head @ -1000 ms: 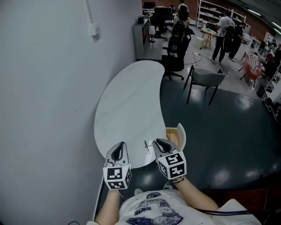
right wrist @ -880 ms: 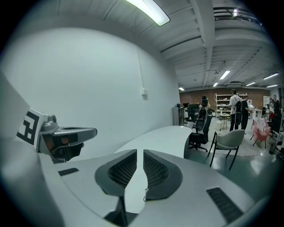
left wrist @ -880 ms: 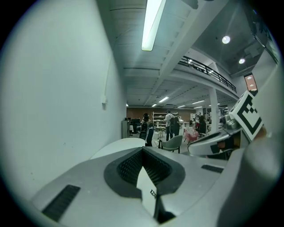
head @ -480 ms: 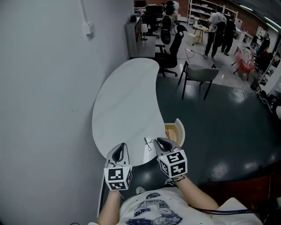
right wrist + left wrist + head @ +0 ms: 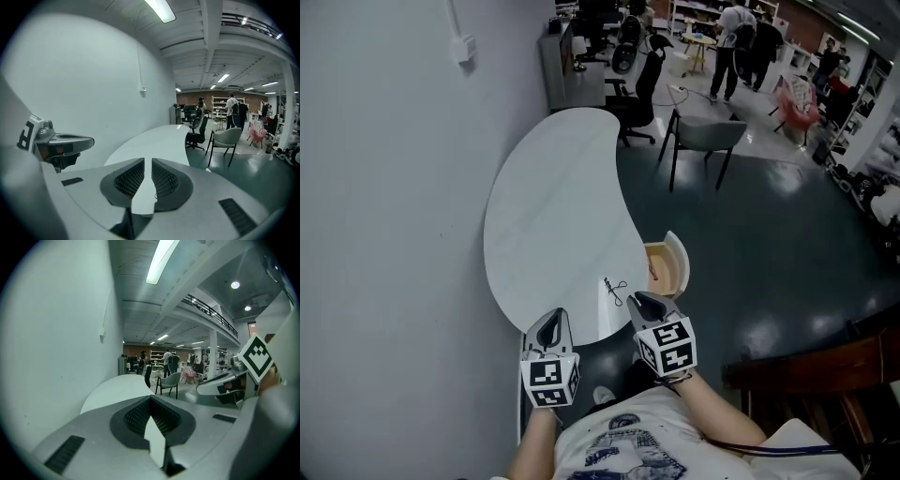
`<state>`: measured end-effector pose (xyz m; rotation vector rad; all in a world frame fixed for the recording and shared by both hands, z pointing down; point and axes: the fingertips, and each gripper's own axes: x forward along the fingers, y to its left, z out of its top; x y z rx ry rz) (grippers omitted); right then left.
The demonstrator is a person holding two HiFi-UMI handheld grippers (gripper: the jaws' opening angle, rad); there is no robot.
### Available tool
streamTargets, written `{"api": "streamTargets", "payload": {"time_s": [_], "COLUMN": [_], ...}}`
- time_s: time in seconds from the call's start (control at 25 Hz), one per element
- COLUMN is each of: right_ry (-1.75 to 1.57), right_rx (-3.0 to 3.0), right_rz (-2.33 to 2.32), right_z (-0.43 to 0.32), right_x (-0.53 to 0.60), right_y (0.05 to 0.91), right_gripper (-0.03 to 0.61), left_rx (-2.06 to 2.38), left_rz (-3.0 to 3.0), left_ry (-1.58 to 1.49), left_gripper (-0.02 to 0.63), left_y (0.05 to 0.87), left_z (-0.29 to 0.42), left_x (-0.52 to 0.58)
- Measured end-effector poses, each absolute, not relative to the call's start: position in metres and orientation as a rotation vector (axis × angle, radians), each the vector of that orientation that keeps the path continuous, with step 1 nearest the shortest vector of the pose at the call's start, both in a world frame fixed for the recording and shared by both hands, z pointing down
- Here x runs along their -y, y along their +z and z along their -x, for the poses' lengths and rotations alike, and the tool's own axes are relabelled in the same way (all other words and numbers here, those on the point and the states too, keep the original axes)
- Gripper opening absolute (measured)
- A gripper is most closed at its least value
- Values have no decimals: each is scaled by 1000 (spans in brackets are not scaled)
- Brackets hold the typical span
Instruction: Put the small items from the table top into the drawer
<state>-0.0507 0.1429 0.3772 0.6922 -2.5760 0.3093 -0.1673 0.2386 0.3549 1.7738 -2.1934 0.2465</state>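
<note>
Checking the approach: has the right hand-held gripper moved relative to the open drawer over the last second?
Yes. The right hand-held gripper has backed slightly toward the person, away from the drawer, whose front it overlapped before.

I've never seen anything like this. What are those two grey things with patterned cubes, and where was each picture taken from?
A person holds a gripper in each hand, the left gripper and the right gripper; the patterned cubes belong to them. The wide picture comes from a camera on the person's head. The other two come from cameras riding on the grippers, looking along their jaws. On the white table lies one small wiry item, near an open drawer. Both grippers are empty: the left's jaws meet at the tips, the right's stand slightly apart.
</note>
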Motion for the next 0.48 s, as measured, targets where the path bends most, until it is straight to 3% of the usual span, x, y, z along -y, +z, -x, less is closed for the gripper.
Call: {"api": "streamTargets", "payload": {"time_s": [0.48], "right_ry": [356], "right_rx": [2475], "right_rz": [-600], "right_z": [87], "right_x": [-120], "right_y": [451], "right_gripper": [63], "left_rx": [2101], "left_rz": [-1722], "left_ry": [294], "left_gripper": [20], "left_y": [420], "left_z": [195], "left_x": [-212]}}
